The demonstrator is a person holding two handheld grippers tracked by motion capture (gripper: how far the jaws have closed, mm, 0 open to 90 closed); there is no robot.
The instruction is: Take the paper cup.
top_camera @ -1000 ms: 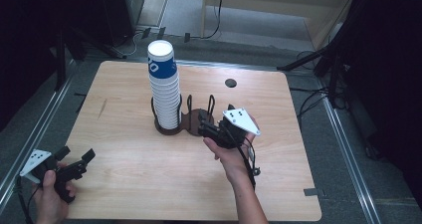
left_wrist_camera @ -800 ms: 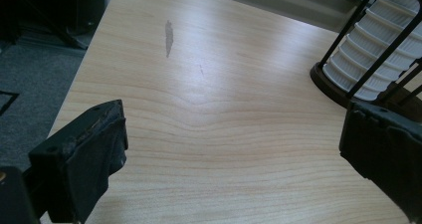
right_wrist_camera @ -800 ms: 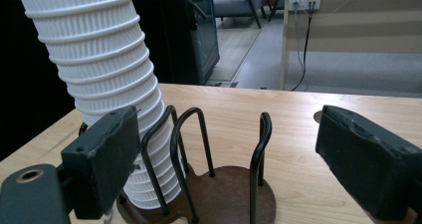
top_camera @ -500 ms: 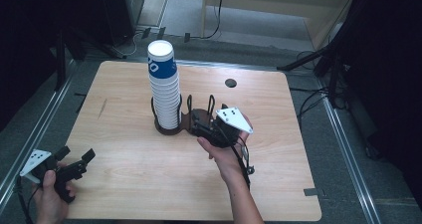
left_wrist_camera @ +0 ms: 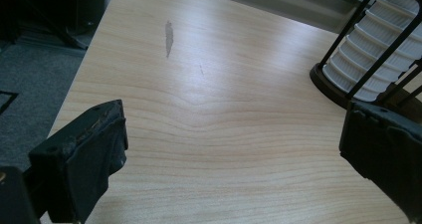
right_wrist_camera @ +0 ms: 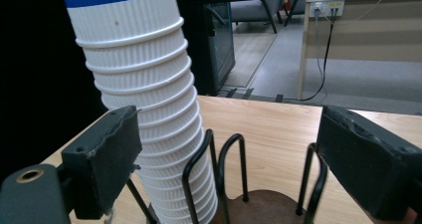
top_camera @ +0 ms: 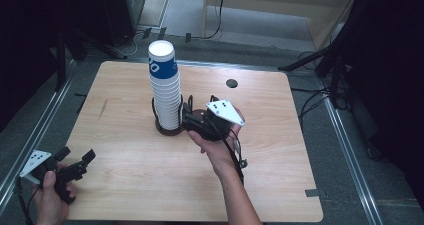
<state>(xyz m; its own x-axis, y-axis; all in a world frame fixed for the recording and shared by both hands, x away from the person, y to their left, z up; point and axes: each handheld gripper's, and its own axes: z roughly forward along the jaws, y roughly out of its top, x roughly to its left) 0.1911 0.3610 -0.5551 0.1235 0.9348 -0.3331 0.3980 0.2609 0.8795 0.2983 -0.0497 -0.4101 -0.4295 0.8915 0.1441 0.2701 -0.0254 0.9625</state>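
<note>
High view / cup stack: tall stack of white ribbed cups point(top_camera: 166, 97), top one w/ blue band, upright in a dark wire holder point(top_camera: 172, 127) near table point(top_camera: 280, 185) centre; long axis vertical, leaning slightly.
High view / right claw: right claw point(top_camera: 189, 119) is just beside the stack's lower part, on its right in the picture; hand point(top_camera: 220, 147) reaches in from the bottom. Whether it touches the wire uprights: can't tell.
High view / left claw: left claw point(top_camera: 77, 161) at near-left table edge, well apart from stack. Right hand clearly the nearer one.
Left claw view / state: jaws wide, nothing between, bare wood under them. Stack point(left_wrist_camera: 375, 55) and holder base point(left_wrist_camera: 331, 87) sit far off at upper right.
Right claw view / state: jaws about half-open, holding nothing. Stack point(right_wrist_camera: 149, 109) rises ahead and to the left, passing right behind the left jaw, not centred in the gap.
Right claw view / holder: empty wire loops point(right_wrist_camera: 224, 169) of the second slot lie between the jaws, low down.
Key relation: stack is off to the claw's left side; judged, the claw needs a sideways shift to straddle the cups, approaching level across the vertical axis.
</note>
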